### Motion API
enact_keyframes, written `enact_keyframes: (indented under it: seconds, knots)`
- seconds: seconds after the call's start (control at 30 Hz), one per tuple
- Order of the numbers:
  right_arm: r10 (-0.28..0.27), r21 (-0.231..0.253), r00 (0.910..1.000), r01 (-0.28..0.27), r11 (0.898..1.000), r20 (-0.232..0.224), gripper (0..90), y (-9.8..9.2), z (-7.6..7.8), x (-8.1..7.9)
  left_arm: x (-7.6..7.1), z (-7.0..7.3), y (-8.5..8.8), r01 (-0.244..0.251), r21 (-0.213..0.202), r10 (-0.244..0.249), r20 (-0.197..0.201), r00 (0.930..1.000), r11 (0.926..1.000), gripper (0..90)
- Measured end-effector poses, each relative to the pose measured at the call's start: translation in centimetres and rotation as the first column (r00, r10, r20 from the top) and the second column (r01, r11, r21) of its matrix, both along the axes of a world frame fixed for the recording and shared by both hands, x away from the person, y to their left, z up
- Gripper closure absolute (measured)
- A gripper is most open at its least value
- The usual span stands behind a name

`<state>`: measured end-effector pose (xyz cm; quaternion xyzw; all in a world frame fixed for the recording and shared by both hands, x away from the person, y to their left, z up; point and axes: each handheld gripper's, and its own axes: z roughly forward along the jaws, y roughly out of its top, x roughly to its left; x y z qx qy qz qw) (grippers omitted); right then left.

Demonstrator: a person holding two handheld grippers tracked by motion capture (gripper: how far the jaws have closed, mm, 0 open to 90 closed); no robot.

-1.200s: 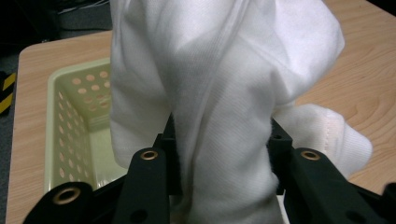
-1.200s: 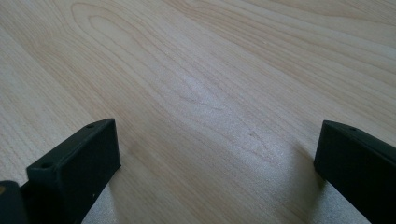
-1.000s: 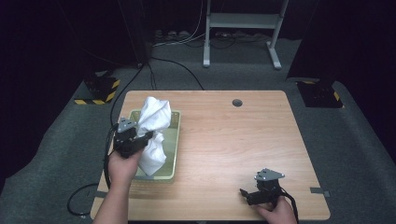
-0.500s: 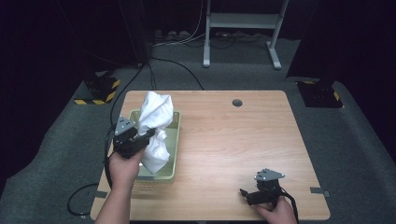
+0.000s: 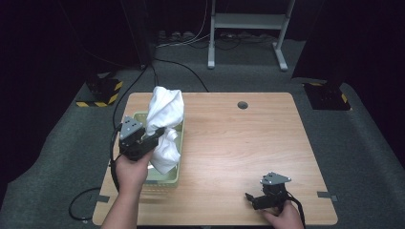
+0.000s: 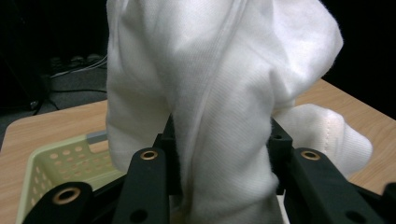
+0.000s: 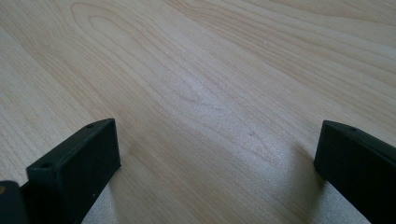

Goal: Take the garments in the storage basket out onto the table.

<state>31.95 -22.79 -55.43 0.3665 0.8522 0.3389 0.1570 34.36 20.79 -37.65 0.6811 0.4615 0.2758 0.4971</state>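
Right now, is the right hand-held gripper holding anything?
No: the right hand-held gripper has its jaws wide apart over the bare wooden table, with nothing between them.

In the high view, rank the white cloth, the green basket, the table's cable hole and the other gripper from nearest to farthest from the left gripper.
1. white cloth: clamped in the left gripper jaws.
2. green basket: directly beneath, at the table's left edge.
3. cable hole: far side, right of centre.
4. right gripper: near right corner, resting on the table.
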Motion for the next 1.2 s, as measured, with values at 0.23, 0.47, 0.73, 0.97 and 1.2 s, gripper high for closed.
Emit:
enact_keyframes:
  seconds: [0.23,0.47,0.73,0.97,1.2]
  knots:
    - [0.0,0.0,1.0,0.0,1.0,0.0,0.0,0.0,0.0,0.0,-0.5,0.8,-1.4,0.017,-0.009,-0.017,0.031,0.9994,0.9998,62.9]
    - [0.0,0.0,1.0,0.0,1.0,0.0,0.0,0.0,0.0,0.0,-0.9,1.8,-2.8,0.039,-0.004,-0.039,0.059,0.9975,0.9992,62.9]
    - [0.0,0.0,1.0,0.0,1.0,0.0,0.0,0.0,0.0,0.0,-1.1,1.8,-4.5,0.064,-0.001,-0.064,0.063,0.996,0.9979,62.9]
    - [0.0,0.002,1.0,0.0,1.0,0.0,0.0,0.0,0.0,0.0,-0.8,1.7,-6.1,0.093,-0.003,-0.093,0.066,0.9935,0.9957,62.9]
    - [-0.001,0.001,1.0,0.001,1.0,-0.001,0.0,0.0,0.0,0.0,-0.6,1.4,-7.8,0.118,-0.005,-0.117,0.07,0.9906,0.993,62.9]
